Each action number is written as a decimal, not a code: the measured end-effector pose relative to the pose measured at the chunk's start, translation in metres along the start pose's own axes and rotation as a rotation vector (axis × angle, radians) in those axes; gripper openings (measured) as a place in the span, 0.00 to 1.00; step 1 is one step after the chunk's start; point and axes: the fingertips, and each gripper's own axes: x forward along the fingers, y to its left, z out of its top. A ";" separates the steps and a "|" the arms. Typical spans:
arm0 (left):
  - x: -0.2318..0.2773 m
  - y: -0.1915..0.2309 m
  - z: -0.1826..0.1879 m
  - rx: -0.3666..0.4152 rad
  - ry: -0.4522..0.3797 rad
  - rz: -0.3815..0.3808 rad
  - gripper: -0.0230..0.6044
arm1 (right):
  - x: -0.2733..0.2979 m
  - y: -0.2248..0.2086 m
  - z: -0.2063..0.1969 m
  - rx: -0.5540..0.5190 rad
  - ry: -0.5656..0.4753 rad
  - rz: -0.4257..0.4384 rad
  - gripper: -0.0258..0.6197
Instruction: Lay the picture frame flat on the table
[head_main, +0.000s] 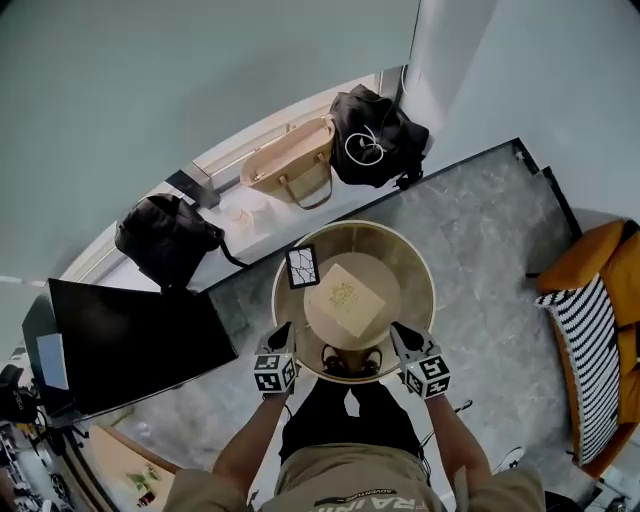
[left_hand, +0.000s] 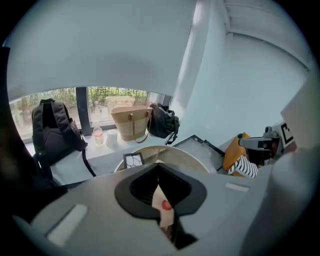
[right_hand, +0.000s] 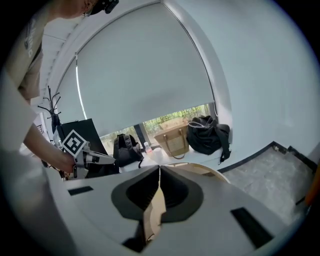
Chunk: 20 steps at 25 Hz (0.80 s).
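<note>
A small black picture frame stands tilted near the far left rim of the round beige table. In the left gripper view the frame shows just beyond the jaws. A tan square box lies in the table's middle. My left gripper hovers at the table's near left edge, short of the frame, with its jaws pressed together on nothing. My right gripper sits at the near right edge, jaws also together and empty.
On the window ledge behind the table are a tan tote, a black bag and a black backpack. A dark screen stands at the left. An orange chair with a striped cushion is at the right.
</note>
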 end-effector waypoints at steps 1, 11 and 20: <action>-0.012 -0.011 0.009 0.002 -0.014 -0.016 0.05 | -0.012 0.003 0.009 -0.009 -0.009 0.002 0.05; -0.099 -0.113 0.103 0.056 -0.147 -0.177 0.05 | -0.107 0.040 0.127 -0.141 -0.181 0.006 0.05; -0.138 -0.139 0.189 0.142 -0.294 -0.193 0.05 | -0.146 0.064 0.206 -0.284 -0.266 0.086 0.05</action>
